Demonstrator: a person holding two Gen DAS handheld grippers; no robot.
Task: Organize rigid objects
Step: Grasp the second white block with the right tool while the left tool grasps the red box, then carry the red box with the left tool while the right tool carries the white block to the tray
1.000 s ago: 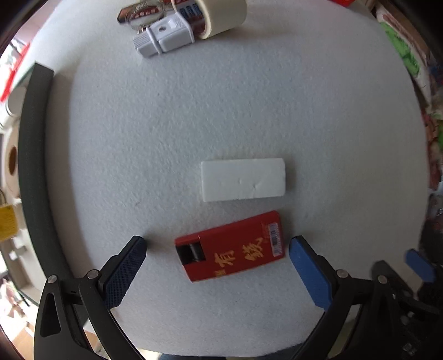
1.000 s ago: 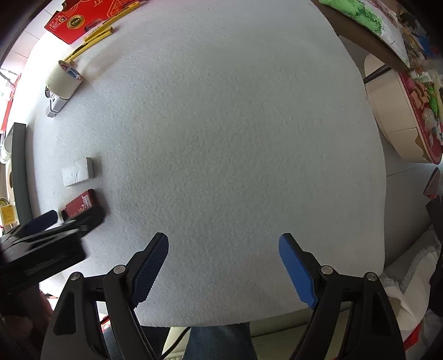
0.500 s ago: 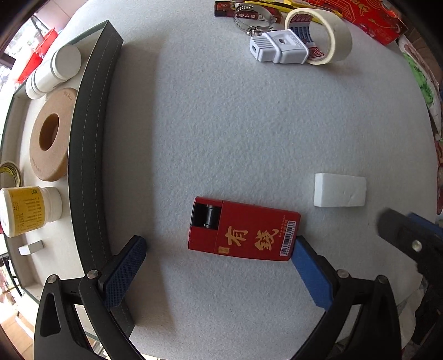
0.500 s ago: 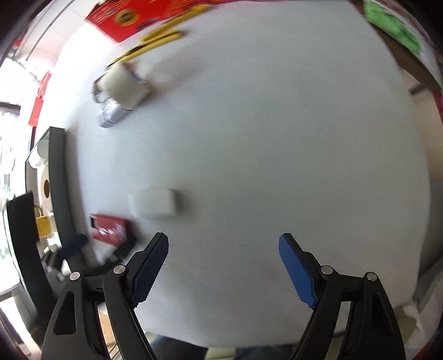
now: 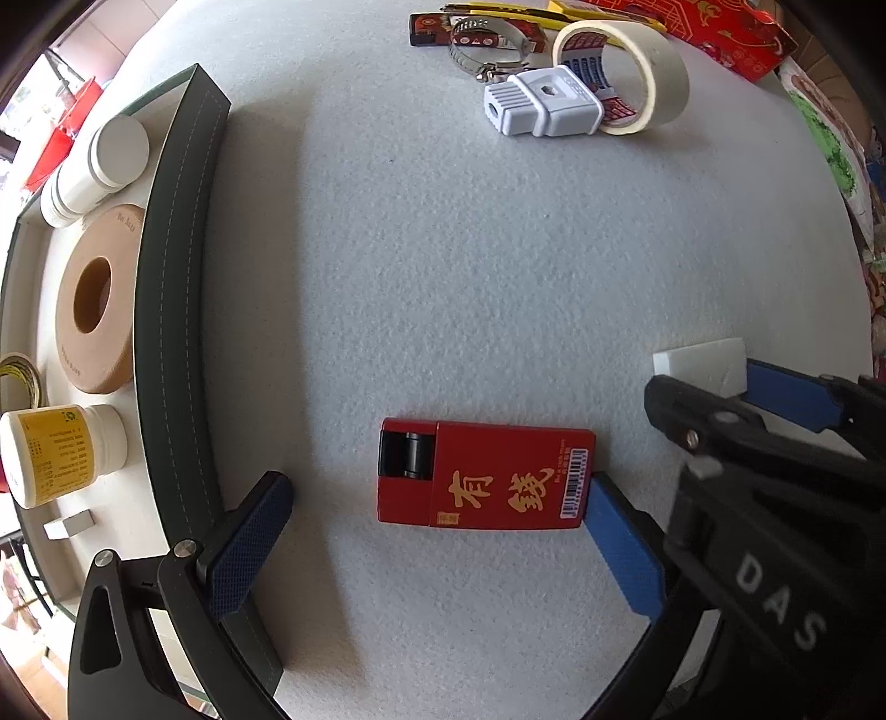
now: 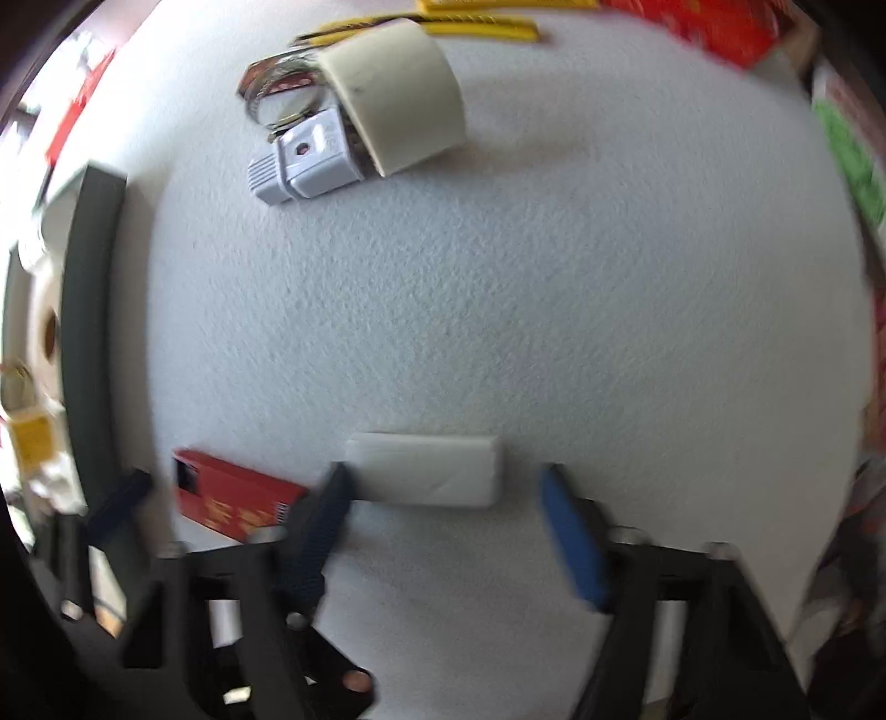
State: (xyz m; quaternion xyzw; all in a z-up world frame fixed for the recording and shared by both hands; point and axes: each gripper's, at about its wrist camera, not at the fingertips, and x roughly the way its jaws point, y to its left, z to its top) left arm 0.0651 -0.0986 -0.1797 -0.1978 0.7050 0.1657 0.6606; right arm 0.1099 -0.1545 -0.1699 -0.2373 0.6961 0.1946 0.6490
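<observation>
A red box with gold characters [image 5: 482,476] lies flat on the white foam mat [image 5: 470,266]. My left gripper [image 5: 437,531] is open around it: the right fingertip sits at the barcode end, the left fingertip stands well apart. A white rectangular block [image 6: 426,471] [image 5: 700,363] lies just right of the red box [image 6: 232,498]. My right gripper [image 6: 443,520] straddles the block with its jaws closing. Its left finger is at the block's left end, and a gap shows at the right finger. In the left wrist view the right gripper [image 5: 736,387] covers part of the block.
A dark green tray [image 5: 166,310] at the left holds a brown tape roll [image 5: 94,299], white jars [image 5: 99,160] and a yellow-labelled bottle [image 5: 55,448]. At the far edge lie a masking tape roll [image 5: 637,72], a white adapter [image 5: 542,105] and a hose clamp [image 5: 487,50].
The right gripper swept left across the mat to the white block and its jaws narrowed. The left gripper shifted so the red box lies between its fingers, with the tray now in view.
</observation>
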